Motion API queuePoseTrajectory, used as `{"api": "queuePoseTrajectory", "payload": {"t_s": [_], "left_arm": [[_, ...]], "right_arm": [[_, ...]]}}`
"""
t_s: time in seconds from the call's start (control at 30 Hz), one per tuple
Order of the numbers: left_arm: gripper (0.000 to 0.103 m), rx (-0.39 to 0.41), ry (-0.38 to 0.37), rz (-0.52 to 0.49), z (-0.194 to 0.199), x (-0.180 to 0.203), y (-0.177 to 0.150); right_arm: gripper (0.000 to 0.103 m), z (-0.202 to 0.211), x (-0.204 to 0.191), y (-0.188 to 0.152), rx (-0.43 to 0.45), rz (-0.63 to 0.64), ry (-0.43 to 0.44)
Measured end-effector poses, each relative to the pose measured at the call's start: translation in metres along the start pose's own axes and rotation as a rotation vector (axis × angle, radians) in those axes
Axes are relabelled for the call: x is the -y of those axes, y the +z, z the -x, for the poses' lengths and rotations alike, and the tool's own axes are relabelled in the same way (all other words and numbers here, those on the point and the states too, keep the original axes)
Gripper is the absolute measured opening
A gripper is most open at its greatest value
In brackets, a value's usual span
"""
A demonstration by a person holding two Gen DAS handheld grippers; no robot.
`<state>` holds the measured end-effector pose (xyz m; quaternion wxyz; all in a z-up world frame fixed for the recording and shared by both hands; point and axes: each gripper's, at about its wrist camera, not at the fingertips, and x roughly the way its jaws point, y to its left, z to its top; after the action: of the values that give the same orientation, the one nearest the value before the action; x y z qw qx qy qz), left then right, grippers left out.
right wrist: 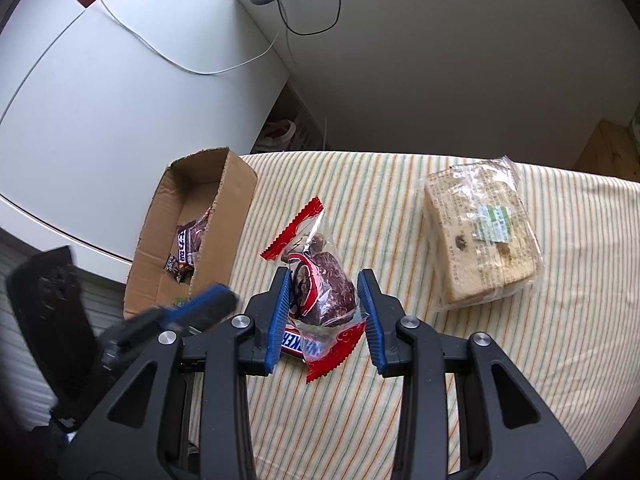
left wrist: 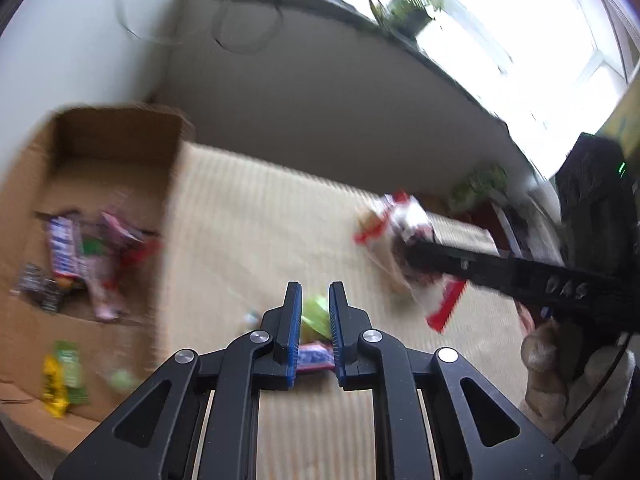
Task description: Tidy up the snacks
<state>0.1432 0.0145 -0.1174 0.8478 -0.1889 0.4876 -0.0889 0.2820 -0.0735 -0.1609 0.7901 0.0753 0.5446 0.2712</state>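
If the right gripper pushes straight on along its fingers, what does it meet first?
Probably only the striped cloth. The right gripper is shut on the red-edged snack bag, and the cloth beyond the bag looks bare. The box lies left of that line, though depth is unclear.

Daylight from the blown-out window (left wrist: 500, 20) washes the left wrist view, which is smeared by motion blur, while the right wrist view is evenly lit, sharp, fisheye-bent at its edges.

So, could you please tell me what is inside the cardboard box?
The cardboard box holds several wrapped snacks: a blue-and-white bar, pink and dark packets, plus green and yellow ones near its front. In the right wrist view its wall hides most of them; what lies beneath them cannot be seen.
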Motion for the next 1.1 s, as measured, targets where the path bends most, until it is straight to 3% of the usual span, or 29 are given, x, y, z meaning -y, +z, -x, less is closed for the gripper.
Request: {"api": "queuePoseTrajectory", "payload": {"t_s": [0.03,0.13,0.3,0.43,0.5,0.67,0.73,0.97,1.1], "left_arm": [[0.013,-0.034,-0.001,-0.018,-0.012,0.007,-0.001],[0.031,-0.084,0.033,-0.090,-0.037,0.021,-0.005],[0.032,-0.130,0.127,-0.124,-0.066,0.030,-0.006],[0.033,-0.158,0.149,-0.194,-0.083,0.047,-0.007],[0.050,-0.163,0.173,-0.236,-0.090,0.056,-0.008],[0.050,-0.161,0.213,-0.240,-0.106,0.061,-0.007],[0.049,-0.151,0.178,-0.219,-0.105,0.057,-0.006],[0.028,-0.111,0.112,-0.193,-0.092,0.042,-0.006],[0.025,-0.097,0.098,-0.193,-0.085,0.040,-0.007]], "right_arm": [[0.035,0.002,0.002,-0.001,0.002,-0.006,-0.002],[0.035,0.009,0.012,-0.005,0.009,-0.026,-0.008],[0.035,0.023,0.035,-0.012,0.019,-0.070,-0.011],[0.035,0.025,0.045,-0.015,0.024,-0.093,-0.013],[0.036,0.025,0.047,-0.015,0.026,-0.094,-0.010],[0.035,0.024,0.047,-0.015,0.033,-0.097,-0.008],[0.035,0.025,0.048,-0.016,0.034,-0.095,-0.014],[0.035,0.019,0.044,-0.018,0.026,-0.086,-0.026],[0.035,0.016,0.042,-0.018,0.022,-0.080,-0.032]]}}
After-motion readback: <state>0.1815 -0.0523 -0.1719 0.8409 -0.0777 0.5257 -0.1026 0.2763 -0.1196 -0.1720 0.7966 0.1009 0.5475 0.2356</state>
